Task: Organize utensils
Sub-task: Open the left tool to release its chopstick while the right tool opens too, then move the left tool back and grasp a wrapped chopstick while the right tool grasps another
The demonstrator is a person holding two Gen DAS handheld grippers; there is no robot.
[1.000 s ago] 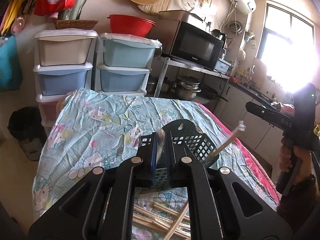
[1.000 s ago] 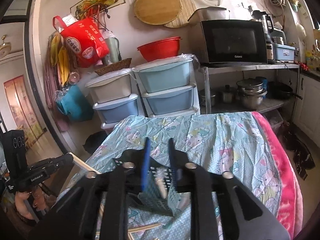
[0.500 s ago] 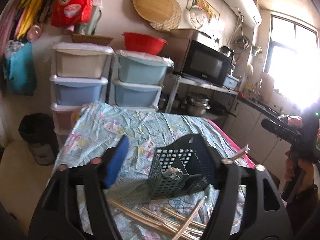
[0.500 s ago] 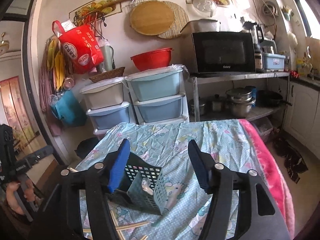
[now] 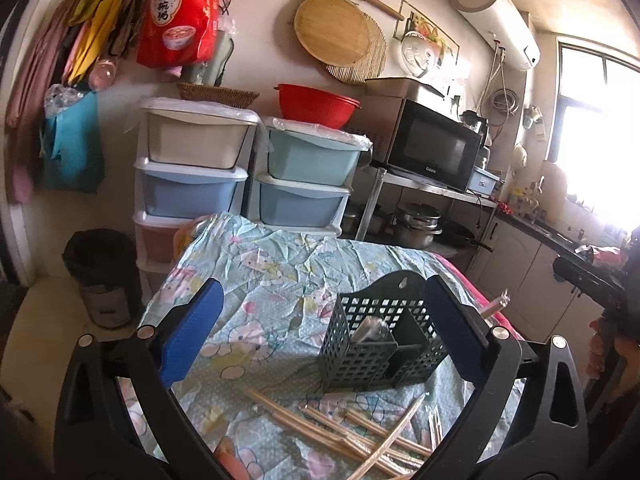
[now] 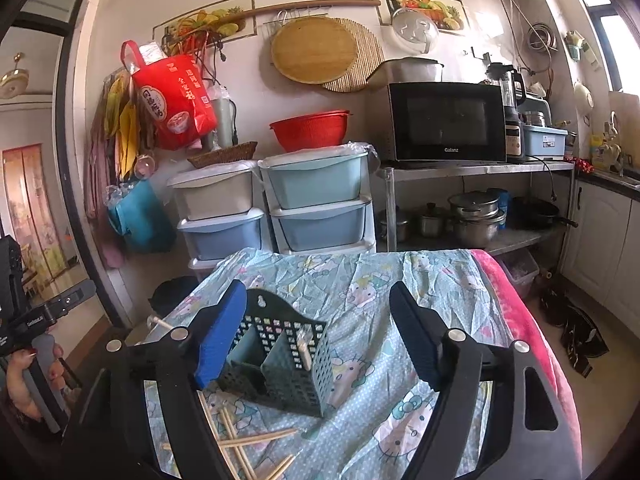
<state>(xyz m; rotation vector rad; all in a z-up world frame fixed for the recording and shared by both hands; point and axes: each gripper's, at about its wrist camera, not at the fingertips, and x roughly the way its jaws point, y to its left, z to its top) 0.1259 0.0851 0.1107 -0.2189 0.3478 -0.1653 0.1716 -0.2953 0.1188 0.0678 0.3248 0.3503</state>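
Note:
A dark green slotted basket (image 5: 384, 344) stands on the cartoon-print tablecloth (image 5: 280, 264). A metal spoon (image 5: 370, 328) leans in one compartment. In the right wrist view a pale utensil handle (image 6: 302, 348) stands in the basket (image 6: 280, 364). Several wooden chopsticks (image 5: 340, 436) lie loose in front of it, and in the right wrist view these chopsticks (image 6: 240, 440) lie below the basket. My left gripper (image 5: 320, 332) is opening, jaws wide, nothing pressed between them. My right gripper (image 6: 316, 336) is opening too and grips nothing. Both are on the near side of the basket.
Stacked plastic drawers (image 5: 192, 168) and a black bin (image 5: 100, 276) stand beyond the table's far end. A microwave (image 5: 432, 152) sits on a metal shelf over pots. The pink table edge (image 6: 520, 320) runs along the right. A hand (image 6: 24, 364) holds the other gripper at far left.
Both grippers went from nearly shut over the basket to wide open and drew back from it. The spoon and the pale utensil now stand free in the basket.

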